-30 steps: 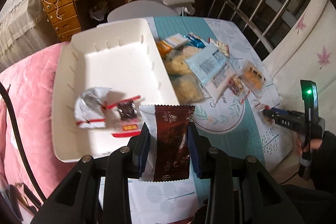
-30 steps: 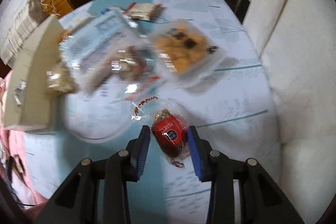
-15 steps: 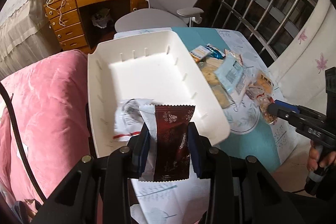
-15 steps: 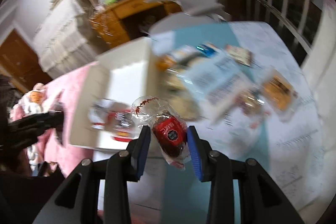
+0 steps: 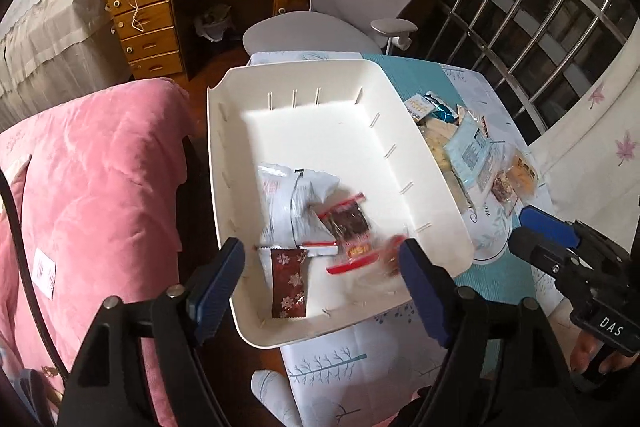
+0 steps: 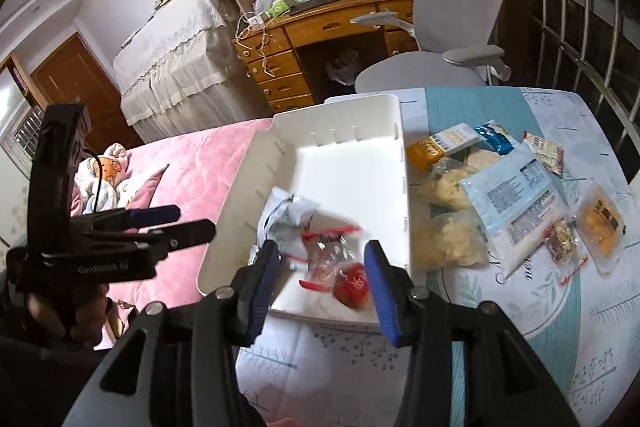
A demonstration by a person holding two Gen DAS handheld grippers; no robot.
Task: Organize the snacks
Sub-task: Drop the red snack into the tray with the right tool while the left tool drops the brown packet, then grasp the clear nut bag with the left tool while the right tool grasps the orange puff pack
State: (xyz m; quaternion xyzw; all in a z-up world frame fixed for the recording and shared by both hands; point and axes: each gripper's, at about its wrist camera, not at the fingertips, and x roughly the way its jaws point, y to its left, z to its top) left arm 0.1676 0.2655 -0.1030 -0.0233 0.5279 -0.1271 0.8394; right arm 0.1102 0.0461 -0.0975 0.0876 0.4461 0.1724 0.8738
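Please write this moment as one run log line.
left gripper: open | right gripper: open | brown packet, red snack: in bin | more snacks on table

Your white bin holds a brown packet, a white bag and a red-wrapped snack; more snacks lie beside it.

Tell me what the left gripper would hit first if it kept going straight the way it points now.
Most likely the dark brown snowflake-print snack packet, lying in the near end of the white plastic bin. The open left gripper points down into that bin, straddling the packet. Depth is unclear, so the bin's near rim could come first.
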